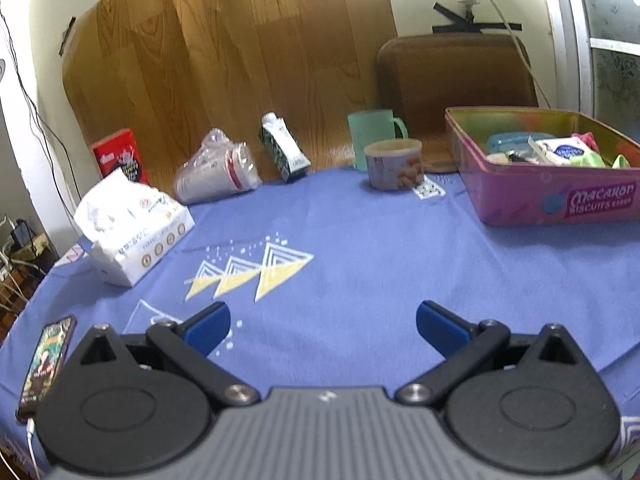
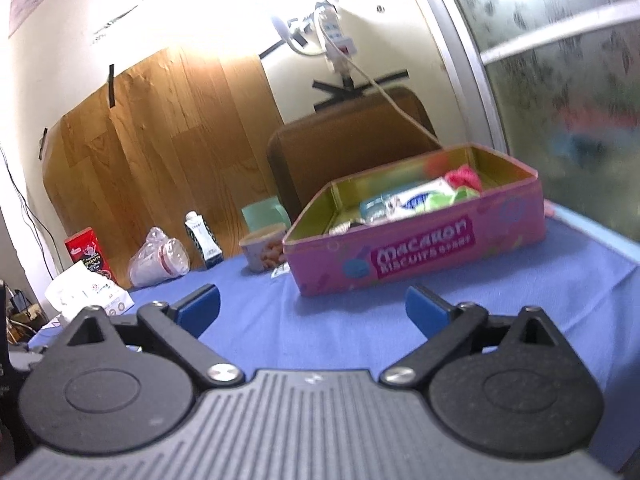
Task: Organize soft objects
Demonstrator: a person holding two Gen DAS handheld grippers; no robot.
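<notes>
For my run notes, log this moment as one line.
left hand-held gripper: open, empty | right hand-held gripper: open, empty | pink tin: holds soft packets | tissue pack: on blue cloth, outside tin

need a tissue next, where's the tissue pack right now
In the left wrist view the tissue pack lies at the table's left edge, in front of the red box and left of the bagged cups.

Left hand-held gripper (image 1: 323,326), black linkage arms, blue fingertip pads (image 1: 208,330), silver screws, ribbed grey body
</notes>
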